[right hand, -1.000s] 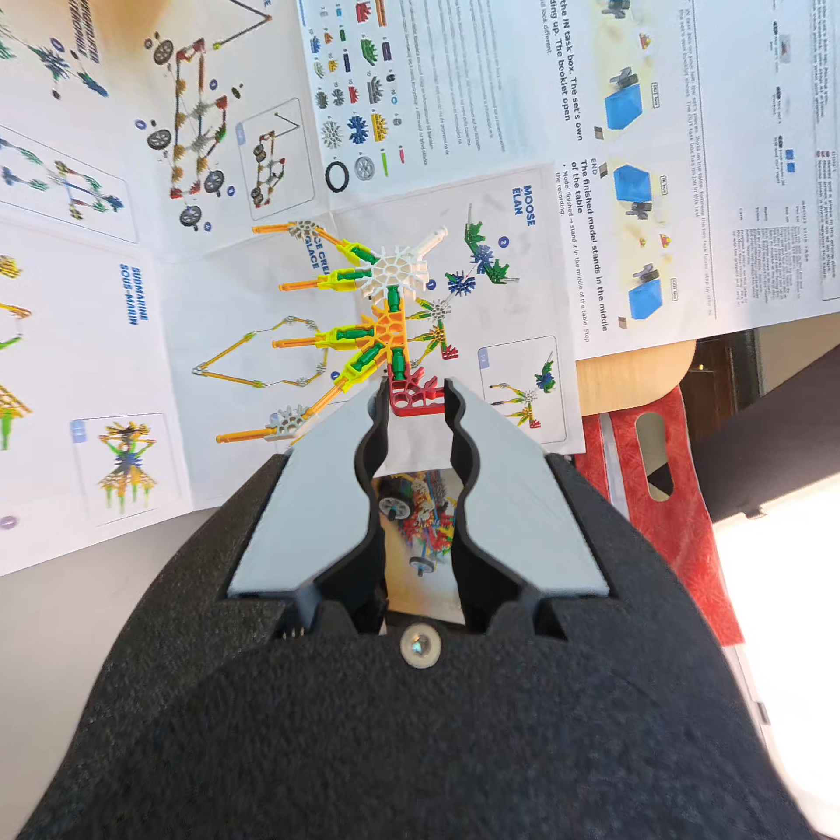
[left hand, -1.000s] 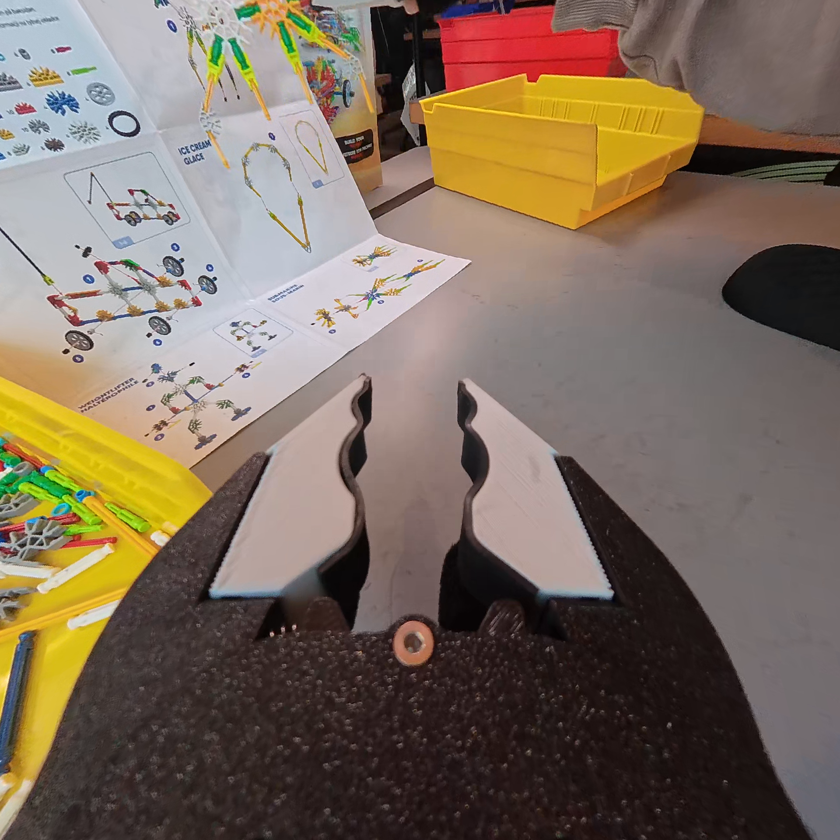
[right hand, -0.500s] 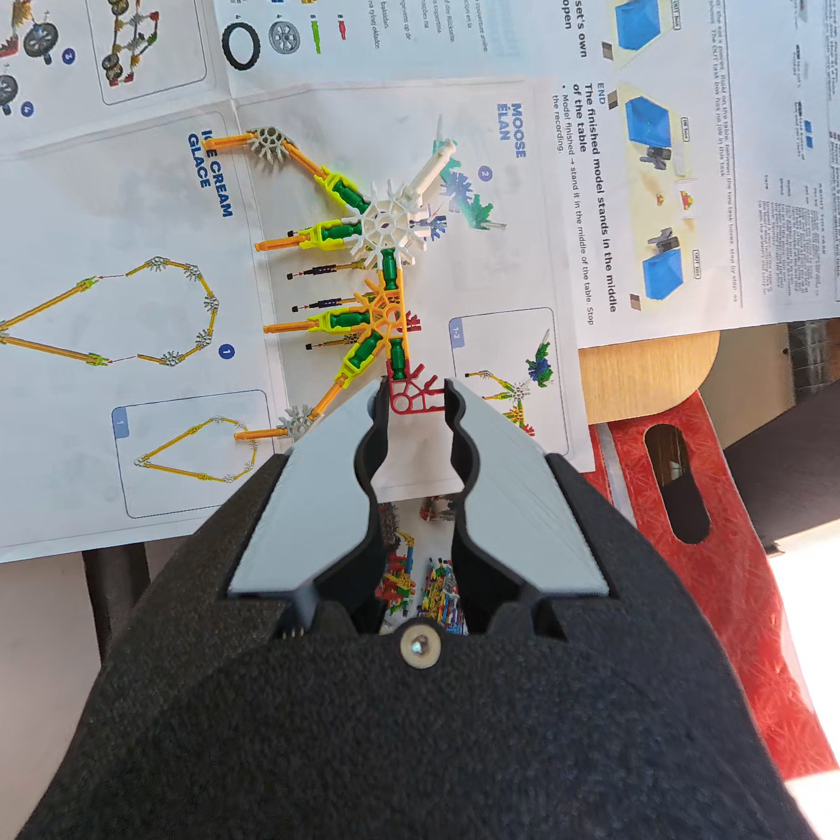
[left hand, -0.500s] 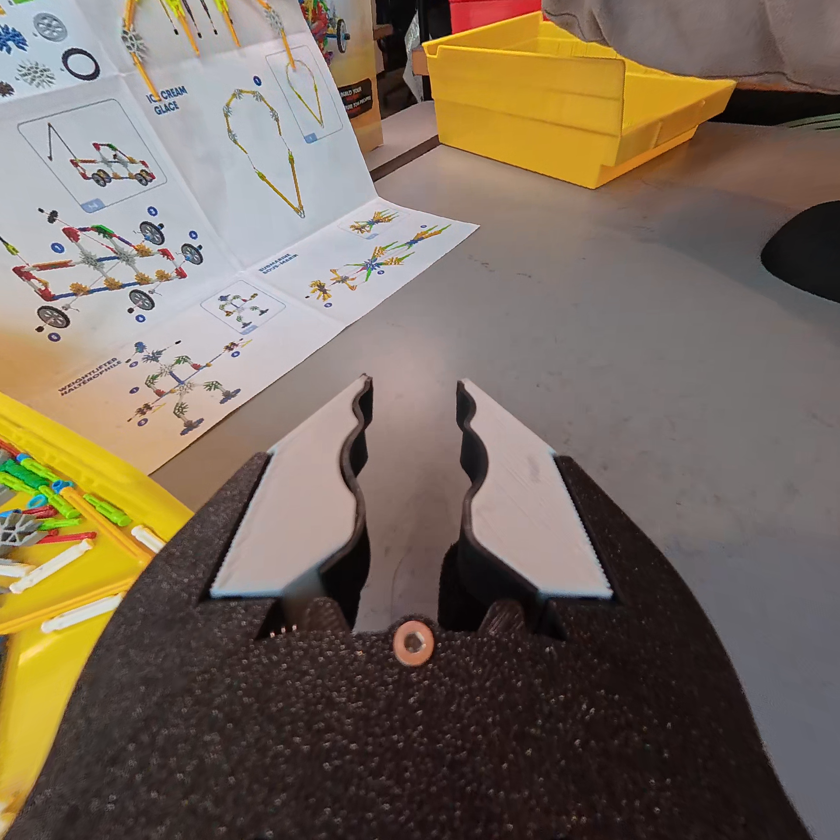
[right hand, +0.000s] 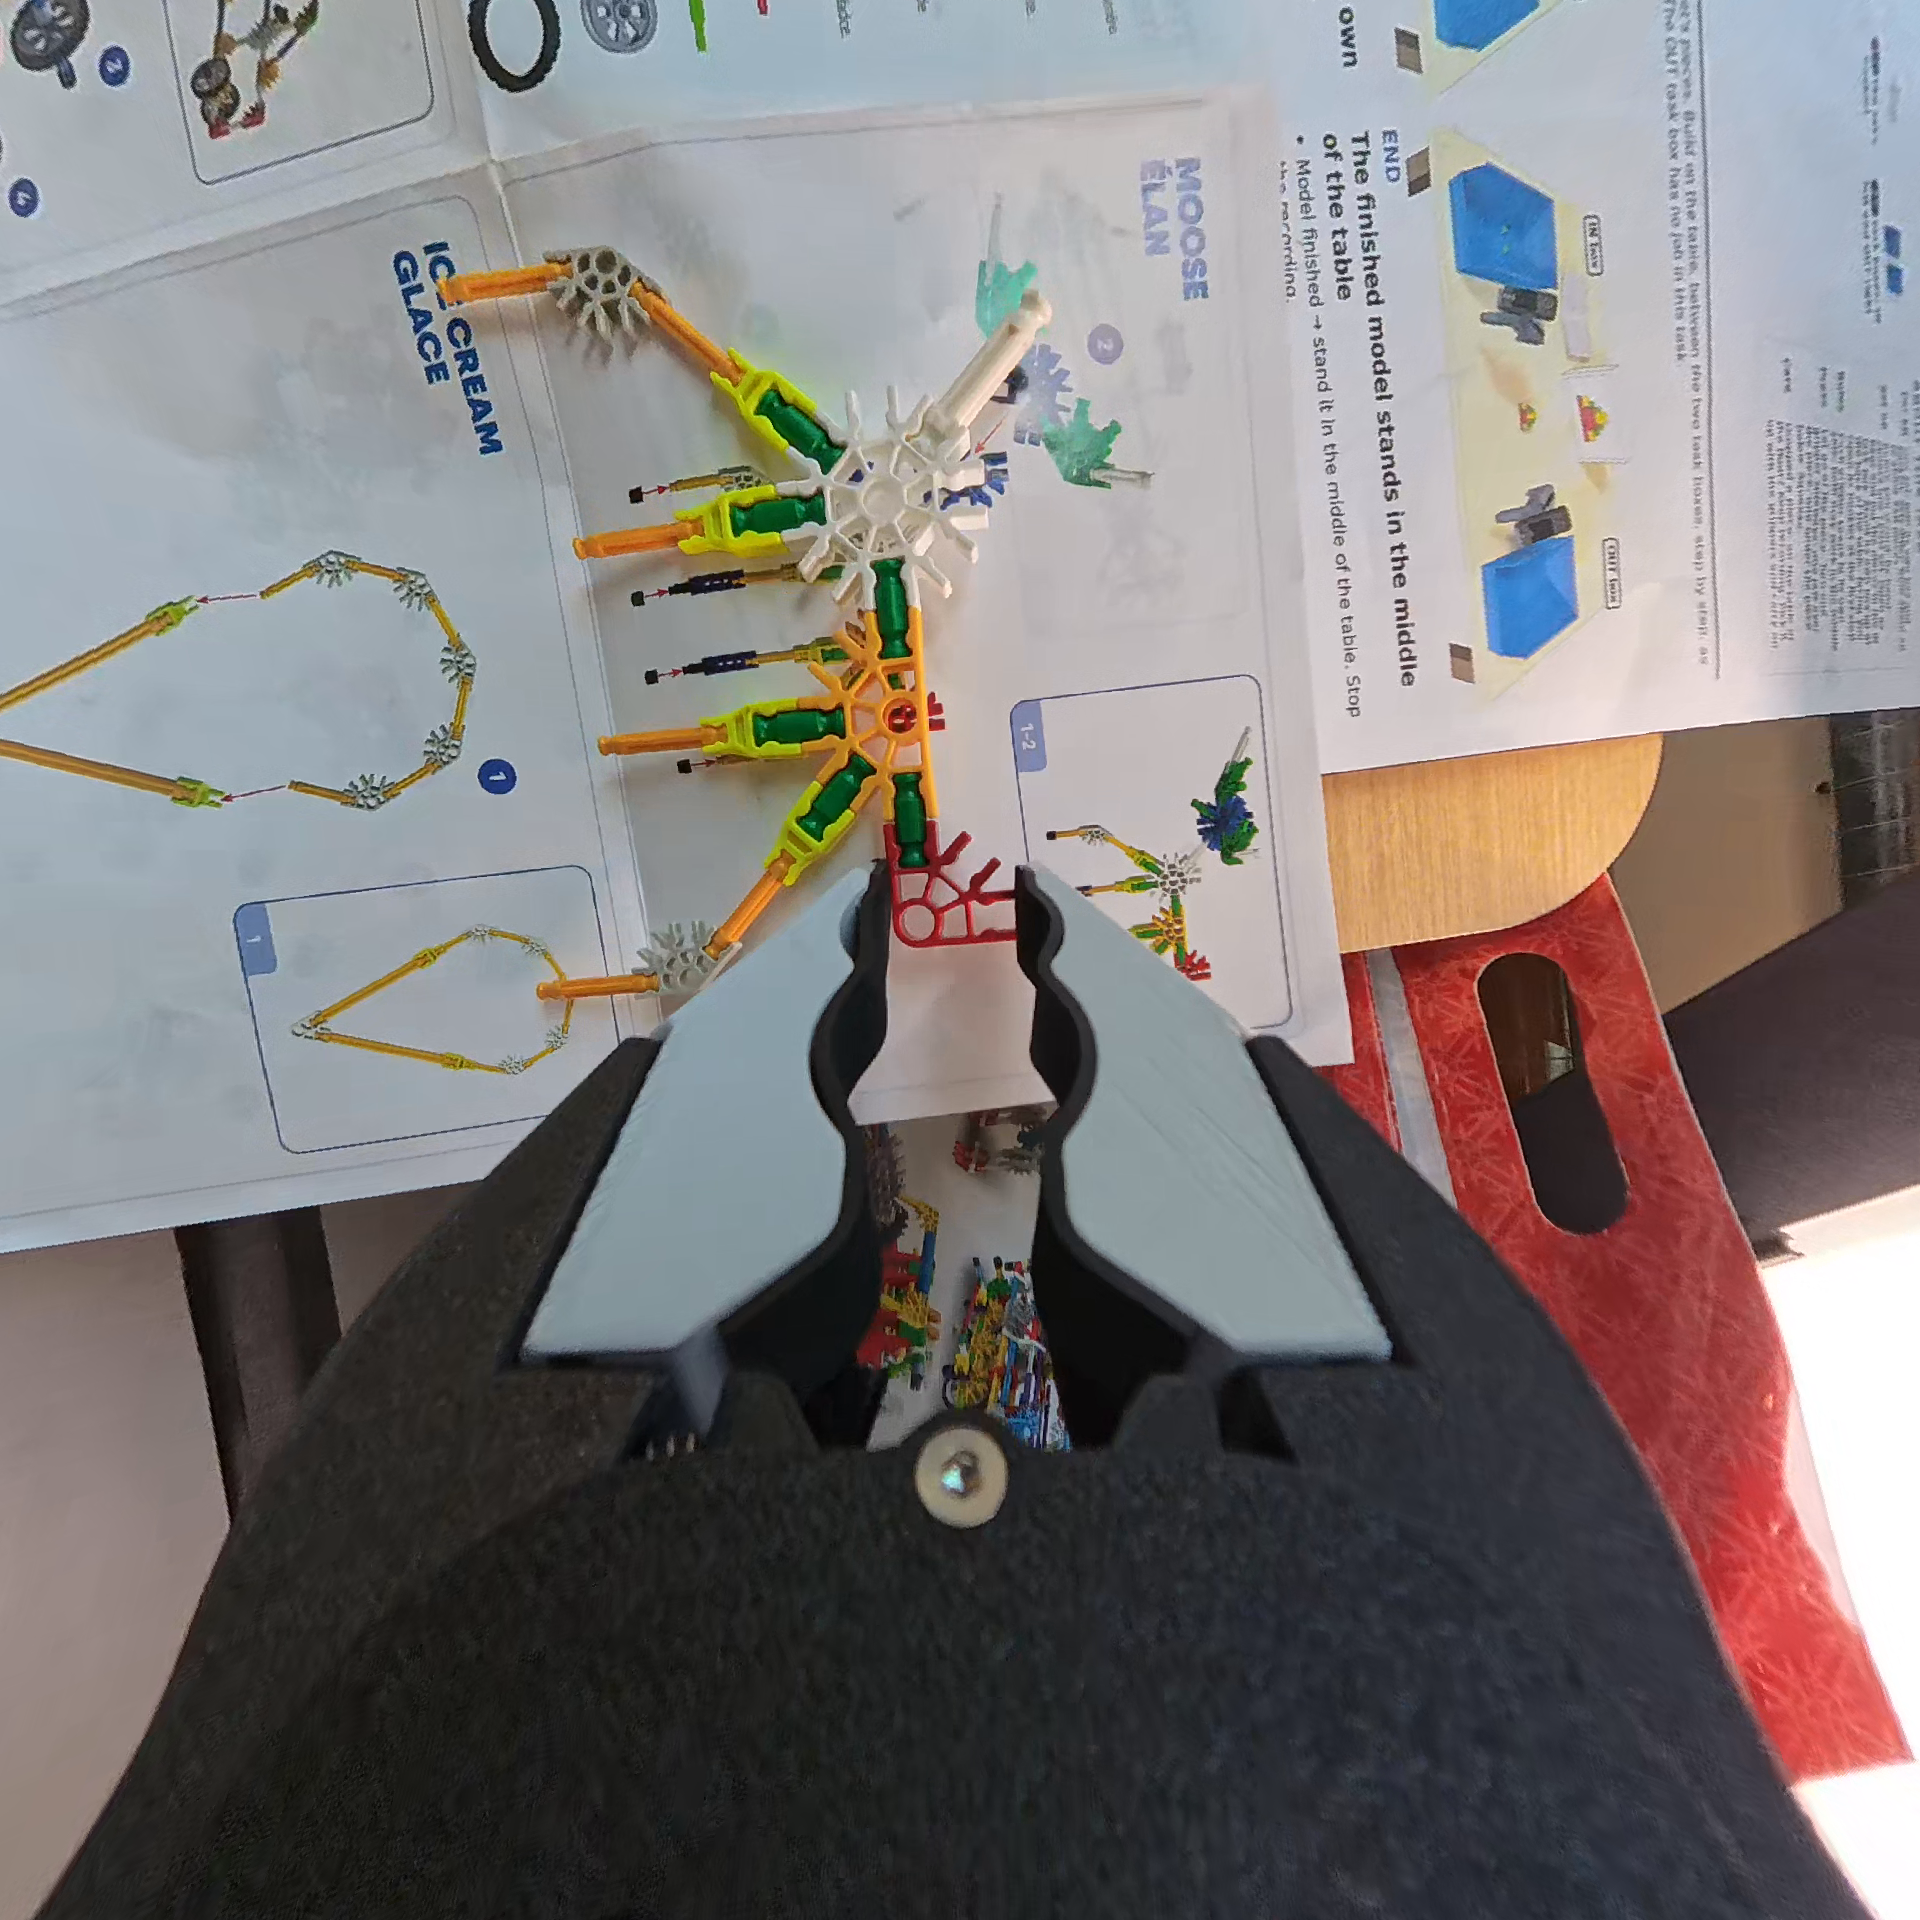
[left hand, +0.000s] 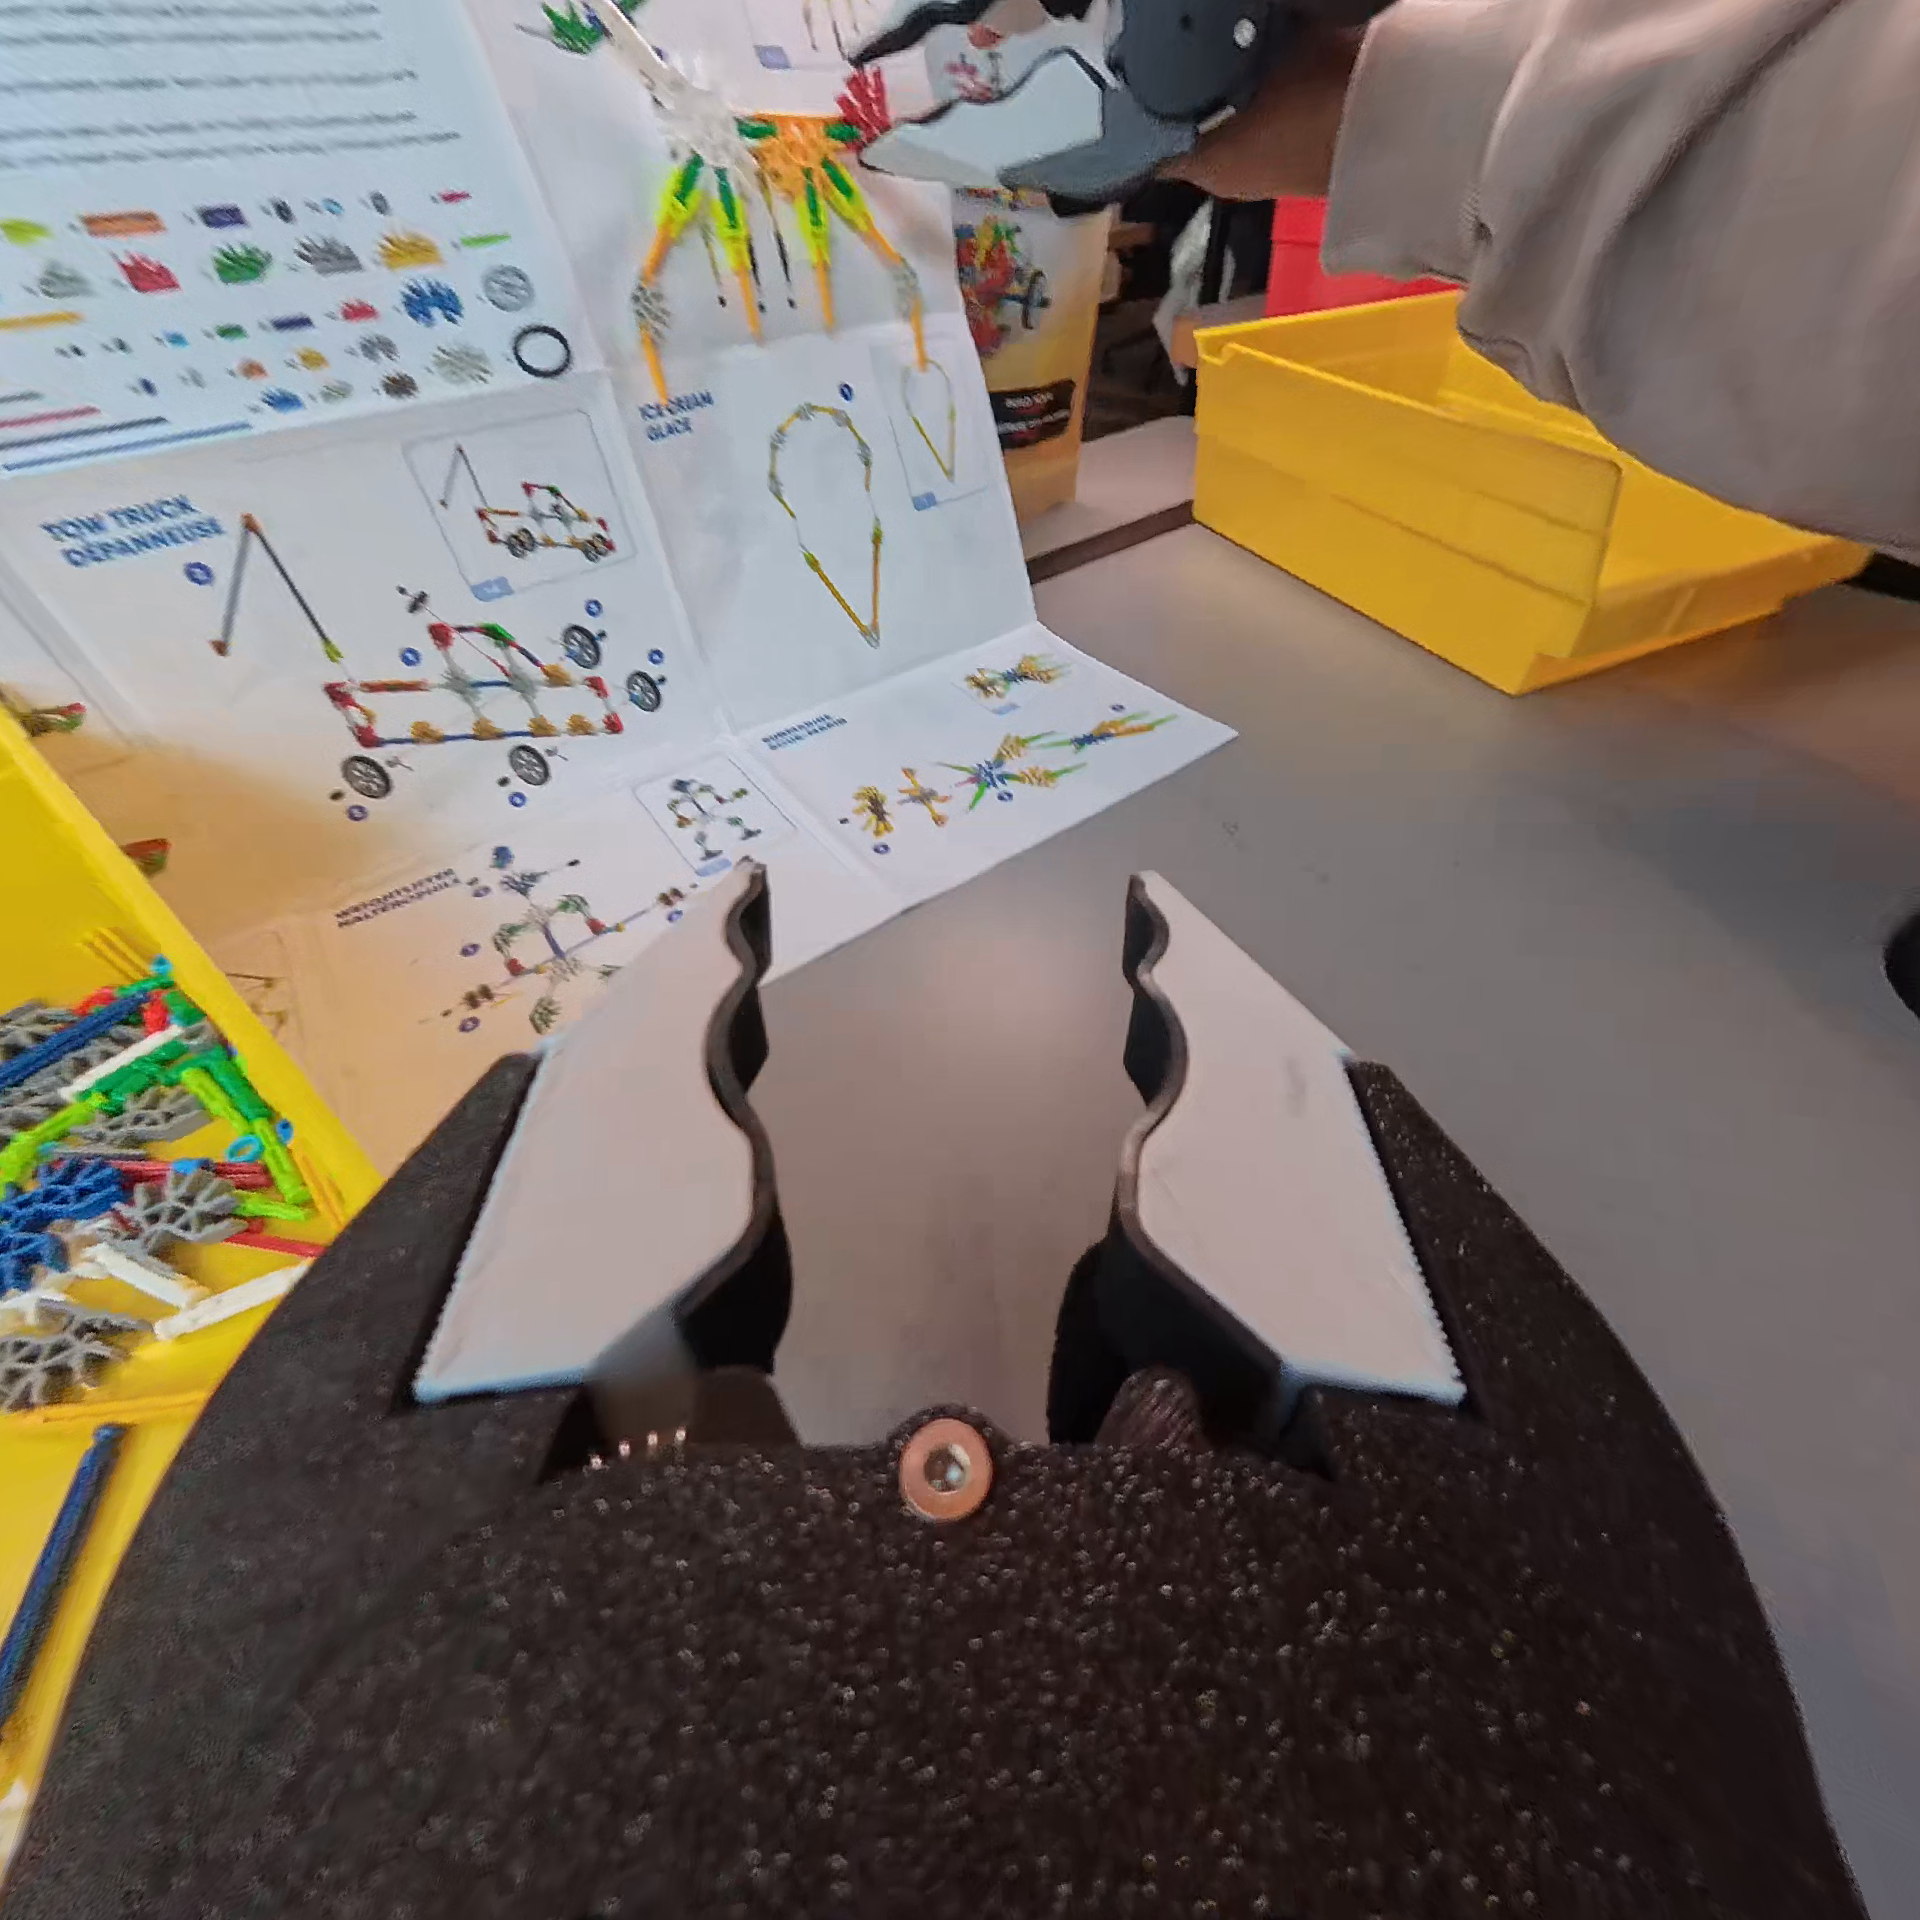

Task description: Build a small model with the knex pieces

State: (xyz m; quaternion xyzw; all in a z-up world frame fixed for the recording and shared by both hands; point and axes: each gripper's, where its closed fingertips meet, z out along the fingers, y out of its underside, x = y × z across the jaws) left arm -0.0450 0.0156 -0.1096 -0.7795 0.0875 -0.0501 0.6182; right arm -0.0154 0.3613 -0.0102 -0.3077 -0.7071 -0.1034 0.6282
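My right gripper (right hand: 948,883) is shut on the red connector (right hand: 935,914) at the base of a rod-and-connector model. The model has a white snowflake hub (right hand: 883,499), an orange fan connector (right hand: 883,707), and green, yellow and orange rods spreading left. It hangs in front of the folded instruction sheet (right hand: 312,675). In the left wrist view the same model (left hand: 769,156) and right gripper (left hand: 868,104) show at the top. My left gripper (left hand: 945,888) is open and empty, low over the grey table (left hand: 1455,987).
A yellow tray (left hand: 62,883) of loose rods and connectors (left hand: 125,1174) sits at the left. An empty yellow bin (left hand: 1455,520) stands at the back right under a person's sleeve (left hand: 1662,260). A red carrier with a handle slot (right hand: 1683,1351) lies at the right. My right gripper's tips are some 7 cm from the white snowflake hub (right hand: 883,499).
My left gripper has opened wider and tilted up toward the sheet and the held model. My right gripper has kept its hold on the red connector and shifted along the sheet.
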